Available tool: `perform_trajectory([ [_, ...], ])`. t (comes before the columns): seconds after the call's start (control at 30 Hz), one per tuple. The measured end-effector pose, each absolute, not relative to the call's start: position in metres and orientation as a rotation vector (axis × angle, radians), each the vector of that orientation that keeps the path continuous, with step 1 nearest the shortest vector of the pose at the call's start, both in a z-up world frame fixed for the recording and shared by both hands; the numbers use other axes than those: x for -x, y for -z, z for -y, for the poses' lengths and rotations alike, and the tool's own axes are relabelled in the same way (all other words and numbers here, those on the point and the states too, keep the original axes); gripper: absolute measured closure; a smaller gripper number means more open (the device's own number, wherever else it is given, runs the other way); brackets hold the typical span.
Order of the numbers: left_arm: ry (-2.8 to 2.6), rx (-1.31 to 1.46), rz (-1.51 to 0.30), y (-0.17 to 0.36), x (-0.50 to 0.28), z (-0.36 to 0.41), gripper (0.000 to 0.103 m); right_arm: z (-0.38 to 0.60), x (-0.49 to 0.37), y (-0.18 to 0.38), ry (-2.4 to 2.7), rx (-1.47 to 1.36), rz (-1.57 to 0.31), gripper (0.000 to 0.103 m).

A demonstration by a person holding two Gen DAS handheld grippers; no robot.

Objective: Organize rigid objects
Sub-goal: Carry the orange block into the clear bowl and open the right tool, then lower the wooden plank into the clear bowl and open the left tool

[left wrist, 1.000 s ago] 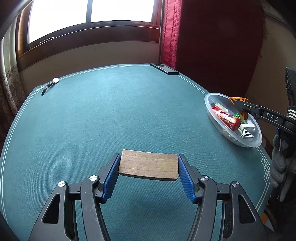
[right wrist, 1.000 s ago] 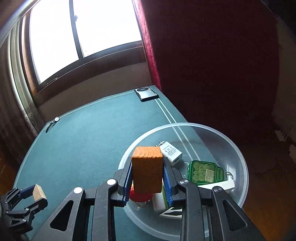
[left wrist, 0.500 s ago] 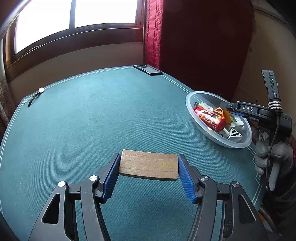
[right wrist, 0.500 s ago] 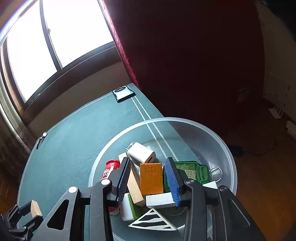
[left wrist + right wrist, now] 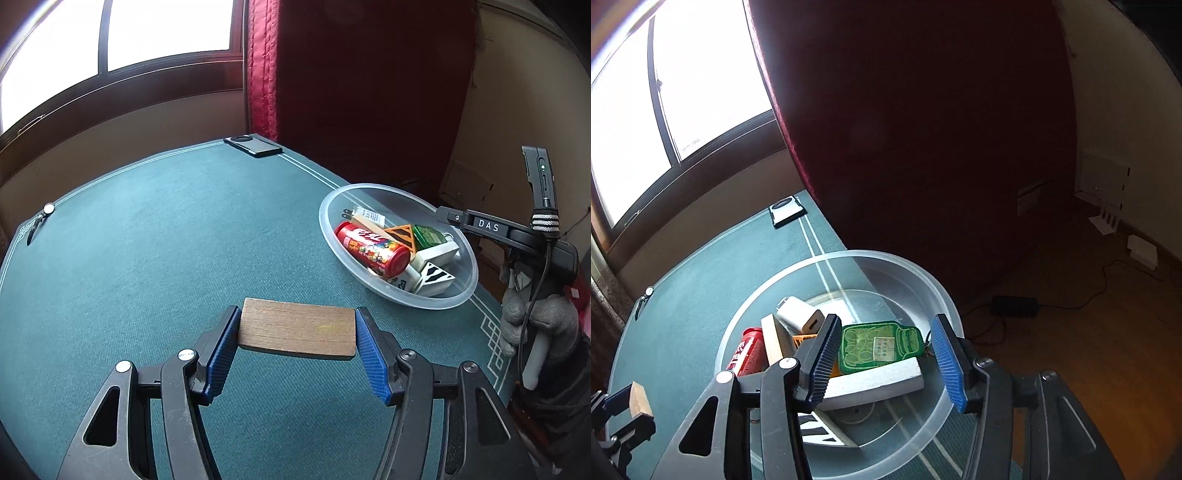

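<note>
Two claws are shown. Between the blue pads of the left claw [image 5: 297, 345] a flat wooden block [image 5: 297, 328] is pinched by its two short ends and carried level above the green table [image 5: 147, 240], nearer than and to the left of the clear bowl [image 5: 458, 295]. The block is judged light, stiff and hard to damage; its smooth faces may slip, so a hold across the end grain is judged the safest. The jaws of the right claw [image 5: 884, 360] are opening over the bowl with nothing pressed between them; beneath the gap a green bottle-shaped tag [image 5: 877, 347] lies on a white block [image 5: 875, 384]. Inside the bowl also rest a red can [image 5: 373, 249], an orange piece [image 5: 402, 234] and a white charger [image 5: 799, 319]. At the table's far edge a dark phone [image 5: 255, 146] is seen.
</note>
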State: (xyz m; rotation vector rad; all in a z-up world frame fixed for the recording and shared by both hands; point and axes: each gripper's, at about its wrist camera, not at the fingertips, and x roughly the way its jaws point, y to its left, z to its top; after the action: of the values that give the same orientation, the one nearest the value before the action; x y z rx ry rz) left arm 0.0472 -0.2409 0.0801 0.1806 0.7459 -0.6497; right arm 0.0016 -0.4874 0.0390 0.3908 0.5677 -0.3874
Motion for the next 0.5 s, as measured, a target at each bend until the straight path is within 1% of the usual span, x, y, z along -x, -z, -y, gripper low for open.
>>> perform_trajectory([
  [0.3, 0.727, -0.234, -0.7, -0.097, -0.05, 0.292, 0.041, 0.492, 0.005, -0.037, 0.416, -0.375, -0.551, 0.043],
  [0.5, 0.763, -0.256, -0.702, -0.098, -0.058, 0.321, 0.041, 0.495, 0.002, -0.032, 0.418, -0.386, -0.564, 0.042],
])
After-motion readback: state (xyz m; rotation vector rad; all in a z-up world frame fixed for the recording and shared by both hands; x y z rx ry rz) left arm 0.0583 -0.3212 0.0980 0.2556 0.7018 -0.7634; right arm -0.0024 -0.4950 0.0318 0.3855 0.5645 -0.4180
